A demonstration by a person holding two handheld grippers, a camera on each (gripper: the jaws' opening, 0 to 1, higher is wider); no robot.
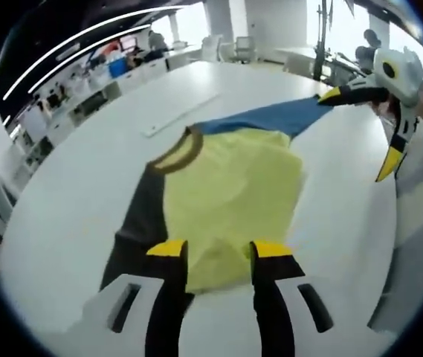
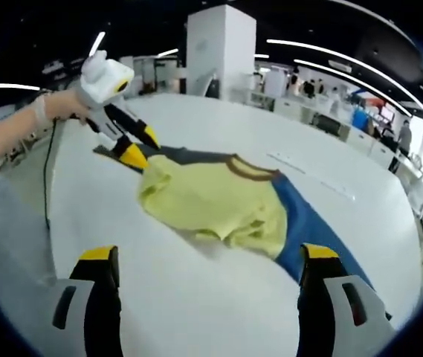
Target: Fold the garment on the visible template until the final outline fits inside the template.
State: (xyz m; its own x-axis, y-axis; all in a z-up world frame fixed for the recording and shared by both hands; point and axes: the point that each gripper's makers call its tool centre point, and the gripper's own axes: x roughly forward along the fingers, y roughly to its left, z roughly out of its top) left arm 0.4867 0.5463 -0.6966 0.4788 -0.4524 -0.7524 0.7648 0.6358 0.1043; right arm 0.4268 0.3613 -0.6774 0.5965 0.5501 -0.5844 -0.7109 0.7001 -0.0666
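A white table (image 2: 196,312) is spread beneath both grippers. A yellow shirt (image 1: 230,197) is bunched on a blue-and-black template (image 2: 308,223). The left gripper (image 1: 215,249), jaws apart, holds nothing; the right gripper (image 2: 207,256) is spread wide. The hem should be gripped evenly and laid flat.

Shirt (image 1: 230,201) lies on the template (image 1: 289,117), which lies on the table (image 1: 85,216). Left gripper (image 2: 138,147) beside the shirt; right gripper (image 1: 360,134) above the template.
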